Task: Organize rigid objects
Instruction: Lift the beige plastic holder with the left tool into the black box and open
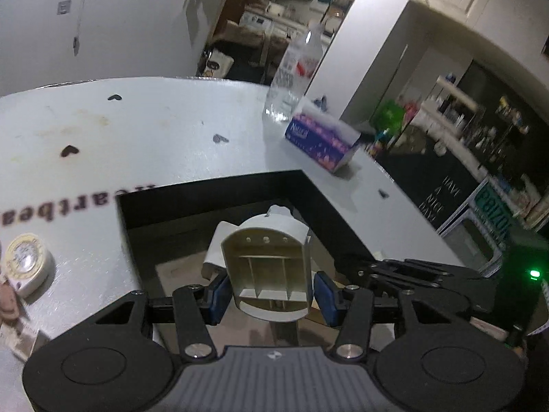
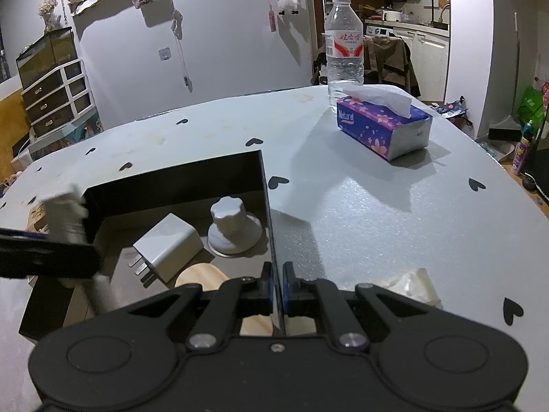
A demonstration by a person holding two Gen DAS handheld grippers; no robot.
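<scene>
So closest in, the left gripper (image 1: 271, 290) has its blue pads (image 1: 325, 298) squeezed on a white hollow plastic piece with little ribs inside (image 1: 271, 267), holding it up over the open black rectangular box (image 1: 206, 199). The left wrist view is the only one showing that ribbed inside; from the right wrist view the same piece (image 2: 67, 211) is just a blurry white blob at the left edge over the box rim.

The right gripper (image 2: 278, 290) is clamped shut on the box's right wall (image 2: 269, 213), one finger inside, one outside. Only the right view really shows what's in the box: a round light wooden disc (image 2: 202, 274) nearest, then a white square plug charger lying on its side (image 2: 168, 245) with prongs pointing left, and just beside it a white suction-cup knob (image 2: 233, 228) standing upright near the far right corner.

Left view also catches a round white tape measure (image 1: 27, 264) on the grey heart-print table (image 1: 154, 130), left of the box. Right view has a crumpled tissue (image 2: 417, 283) by the gripper.

Further back, a purple floral tissue pack (image 2: 382, 125), and right behind it a clear water bottle (image 2: 344, 44), upright.
</scene>
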